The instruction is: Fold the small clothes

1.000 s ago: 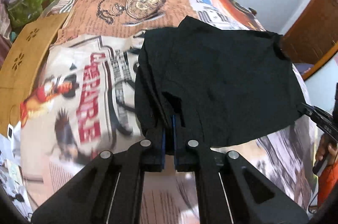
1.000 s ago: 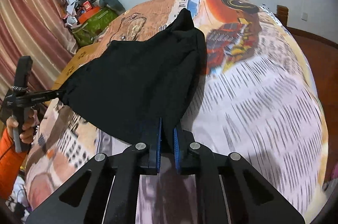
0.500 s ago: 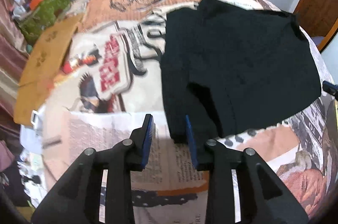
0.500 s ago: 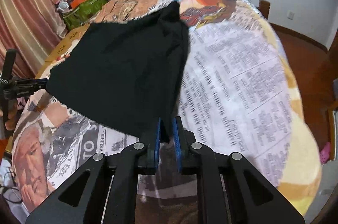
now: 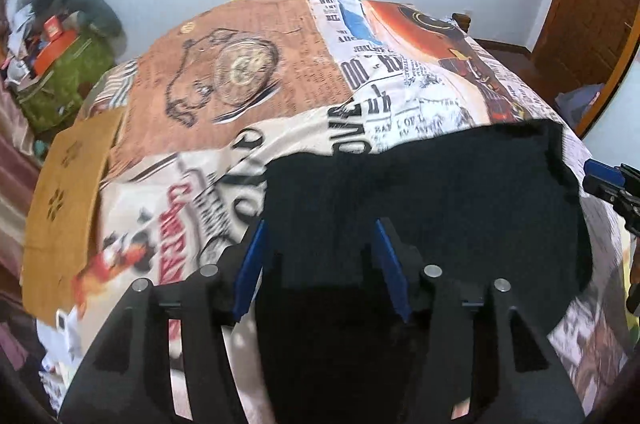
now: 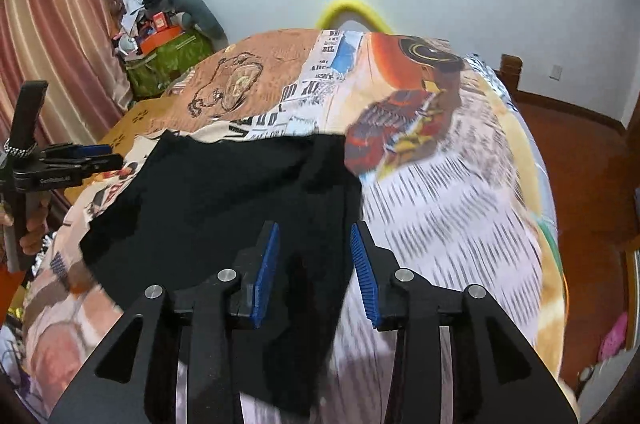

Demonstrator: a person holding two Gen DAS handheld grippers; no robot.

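While both pairs of fingers stand spread, the scene reads as follows:

Bed cover (image 5: 248,71): a printed spread of newspaper text, a pocket watch drawing and an orange car picture (it fills most of both views), carrying the cloth.

Black garment (image 5: 420,191): lies flat on the bed cover, on its near half; in the right wrist view (image 6: 240,191) its near edge runs under and between the fingers and out of the bottom of the picture. Whether it is a shirt or shorts, I cannot tell.

Curtain (image 6: 52,35): pink and striped, hanging at the left side of the room.

Cardboard sheet (image 5: 64,199): brown with flower-shaped cutouts, lying at the left edge of the bed.

Green bag (image 6: 168,59): beside the bed near the wall, with an orange box on top.

Left gripper (image 5: 320,264): fingers wide apart, blue pads facing each other, holding nothing; the garment lies below and between them. It shows from the side in the right wrist view (image 6: 100,155), above the garment's left corner.

Right gripper (image 6: 314,264): fingers parted, gripping nothing, over the garment's right edge; its tip shows at the right edge of the left wrist view (image 5: 600,175).
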